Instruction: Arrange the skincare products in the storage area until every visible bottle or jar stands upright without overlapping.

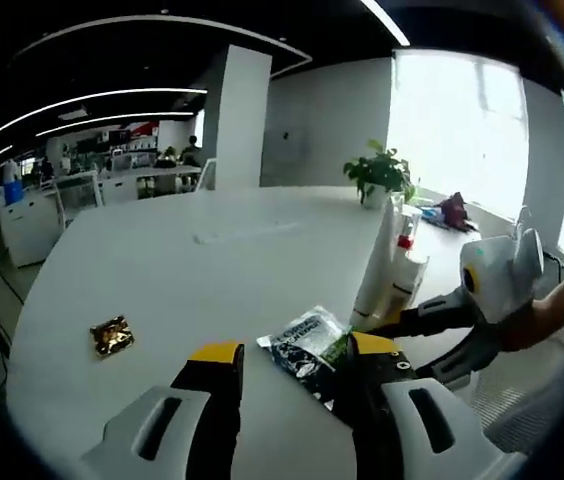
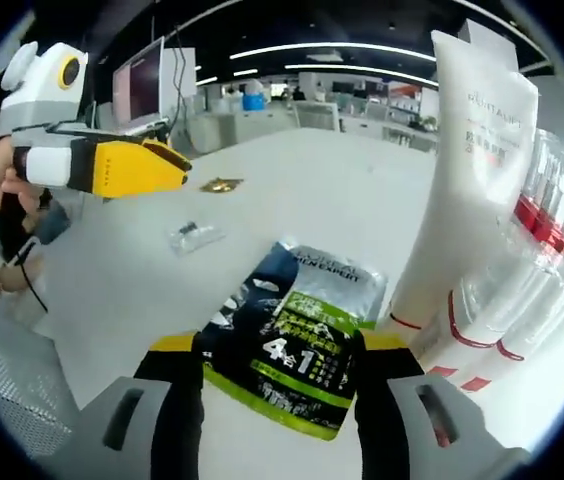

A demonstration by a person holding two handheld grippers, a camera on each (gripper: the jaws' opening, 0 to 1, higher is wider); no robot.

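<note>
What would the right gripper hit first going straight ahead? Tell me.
Most likely the dark sachet with green print, lying flat on the white table between the right gripper jaws. Depth is unclear; it may pass just above it.

left hand-held gripper (image 1: 287, 372) open over white table (image 1: 182, 270); dark sachet (image 1: 307, 347) between jaws.
</note>
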